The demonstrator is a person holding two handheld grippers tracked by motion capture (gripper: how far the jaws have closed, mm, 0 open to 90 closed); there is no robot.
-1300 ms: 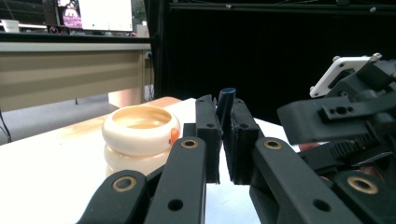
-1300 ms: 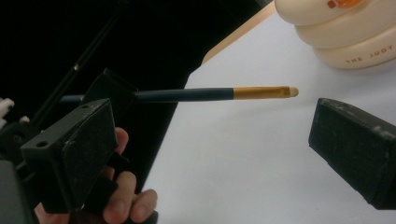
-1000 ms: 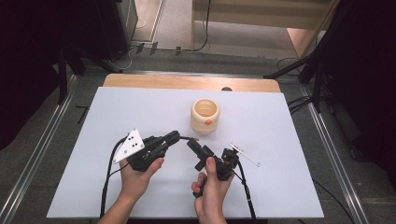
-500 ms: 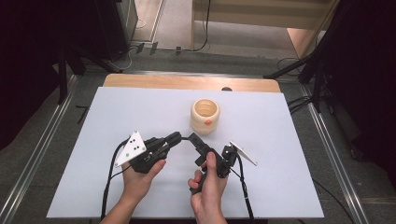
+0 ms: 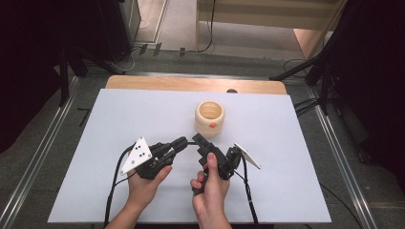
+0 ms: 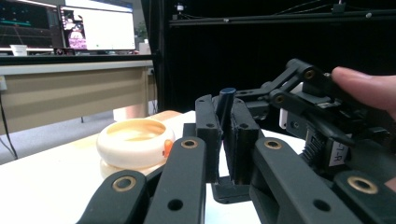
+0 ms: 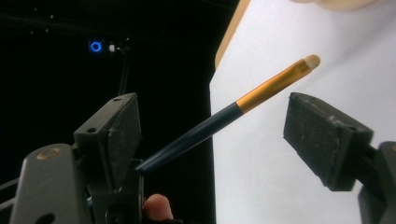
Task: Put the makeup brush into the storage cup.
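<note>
A brush with a dark blue handle (image 6: 227, 100), gold ferrule (image 7: 261, 91) and pale bristles stands between the pads of my left gripper (image 6: 225, 116), which is shut on the handle. In the high view my left gripper (image 5: 180, 141) and right gripper (image 5: 198, 140) meet tip to tip in the near middle of the table. My right gripper (image 7: 210, 121) is open wide, rolled on its side. The brush crosses its gap slantwise, close to one pad (image 7: 114, 133). A cream round cup (image 5: 210, 118) with an orange mark stands just beyond both tips.
The white table top (image 5: 119, 114) has a wooden strip (image 5: 191, 85) along its far edge. Black cables (image 5: 112, 191) trail from both grippers toward the near edge. Beyond the table, the left gripper view shows a desk with lit monitors (image 6: 93, 23).
My right gripper has moved forward and left toward the left gripper's tip and rolled, so its grey plate now tilts out to the right. The left gripper has barely moved.
</note>
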